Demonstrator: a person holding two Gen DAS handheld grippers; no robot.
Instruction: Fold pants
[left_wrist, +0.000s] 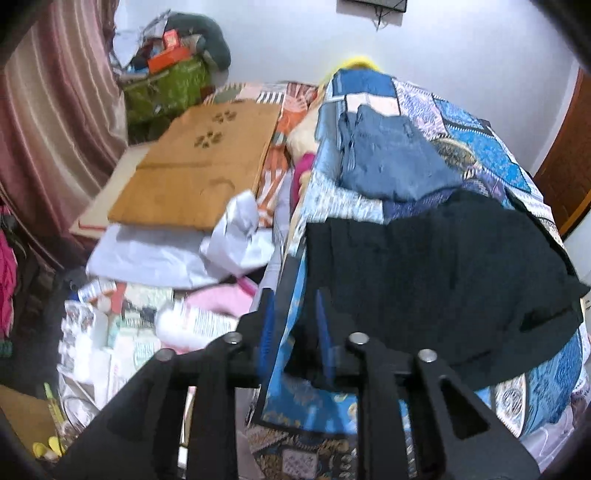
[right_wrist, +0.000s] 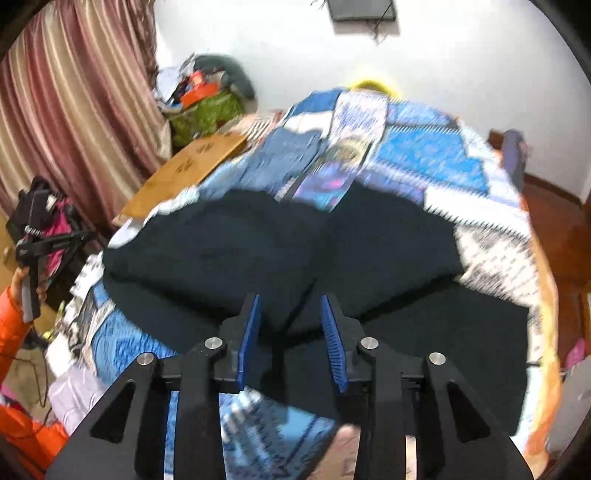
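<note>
Black pants spread on quilted bed; left tool and right tool both spread, pinching nothing.

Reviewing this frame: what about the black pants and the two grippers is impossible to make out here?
- Black pants: right wrist view, motion blur and dark cloth hide folds, waistband and leg ends.
- Pants' near edge: left wrist view, hidden behind the left gripper.
- Right gripper: jaws apart over the pants; whether the pads touch cloth is unclear.
- Blue jeans: left wrist view, blurred, shape unclear.
</note>
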